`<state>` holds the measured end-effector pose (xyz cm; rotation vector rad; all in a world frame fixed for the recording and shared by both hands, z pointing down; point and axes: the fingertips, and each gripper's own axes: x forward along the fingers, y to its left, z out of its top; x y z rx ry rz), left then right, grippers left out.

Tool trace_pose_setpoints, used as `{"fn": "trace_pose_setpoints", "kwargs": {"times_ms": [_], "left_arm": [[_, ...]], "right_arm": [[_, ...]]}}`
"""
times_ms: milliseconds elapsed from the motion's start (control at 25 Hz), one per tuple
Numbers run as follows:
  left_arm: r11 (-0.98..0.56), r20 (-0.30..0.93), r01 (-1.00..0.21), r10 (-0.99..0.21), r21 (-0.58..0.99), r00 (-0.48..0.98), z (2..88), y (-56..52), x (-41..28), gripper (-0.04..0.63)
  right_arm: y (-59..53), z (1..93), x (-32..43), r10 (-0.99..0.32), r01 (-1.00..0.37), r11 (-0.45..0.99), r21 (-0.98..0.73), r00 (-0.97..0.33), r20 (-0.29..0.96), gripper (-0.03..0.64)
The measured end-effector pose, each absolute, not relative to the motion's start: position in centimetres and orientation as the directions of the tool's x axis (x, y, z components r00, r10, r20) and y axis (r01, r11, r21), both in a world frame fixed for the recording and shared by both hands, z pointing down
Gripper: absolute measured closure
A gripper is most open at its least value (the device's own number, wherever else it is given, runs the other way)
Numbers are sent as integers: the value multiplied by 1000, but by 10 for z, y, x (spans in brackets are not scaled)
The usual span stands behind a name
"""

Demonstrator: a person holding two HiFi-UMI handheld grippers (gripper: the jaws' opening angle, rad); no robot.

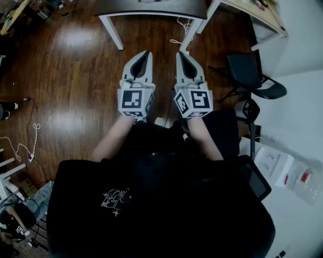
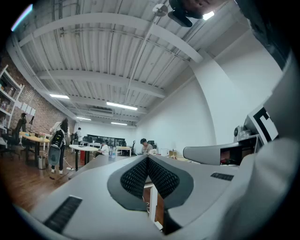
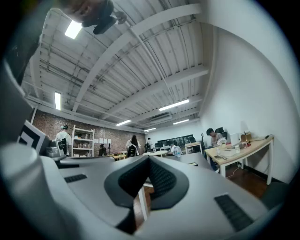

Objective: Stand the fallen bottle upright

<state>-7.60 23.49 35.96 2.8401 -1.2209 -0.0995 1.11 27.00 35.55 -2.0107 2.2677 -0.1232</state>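
The left gripper's fingers are closed, their dark ribbed pads meeting at the tips with nothing between them. That left gripper is held level in front of the person, pointing out over the wood floor, its marker cube nearest the body. Beyond its tips stands a dark-topped table on white legs, with a thin cable hanging by the right leg. Along its jaws the room opens up: a person with a backpack stands at far desks and another person sits further back.

Just beside it, not touching, is the right gripper, also level and pointing the same way. Its pads are pressed together too, and it is empty. Its own view looks past the closed tips to a brick wall, a white shelf and someone sitting at a long desk on the right.

Both forearms run back to a black shirt that fills the lower part of the head view.

Further right a black chair stands on the floor. At the far right, well apart from both grippers, a white surface carries a white box and, beside it, what looks like the bottle: clear plastic with a red label, lying on its side. It is blurred, so I cannot tell more.
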Motion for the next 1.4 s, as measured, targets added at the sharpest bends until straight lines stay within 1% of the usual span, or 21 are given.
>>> {"fn": "trace_pose_setpoints", "kwargs": {"times_ms": [240,480,640,760,960,1400], "left_arm": [[-690,-41,-720,-723,75,689,362,233,-66,601],[-706,-32,-705,-708,71,706,369,205,-57,601],[-717,-14,-690,-694,98,720,382,167,-46,601],[-728,-22,-678,-683,100,730,386,133,-40,601],[-730,1,-673,-678,114,735,390,74,-35,601],[-741,1,-659,-664,128,748,390,-18,-34,601]], "right_arm": [[263,364,18,-992,-983,123,-139,-122,-13,597],[235,372,25,-994,-984,112,-136,-114,7,597],[200,383,37,-996,-986,86,-140,-90,28,597],[168,387,42,-996,-987,79,-137,-85,34,597],[109,385,51,-997,-987,66,-146,-71,30,595],[9,375,51,-997,-991,66,-116,-69,18,595]]}}
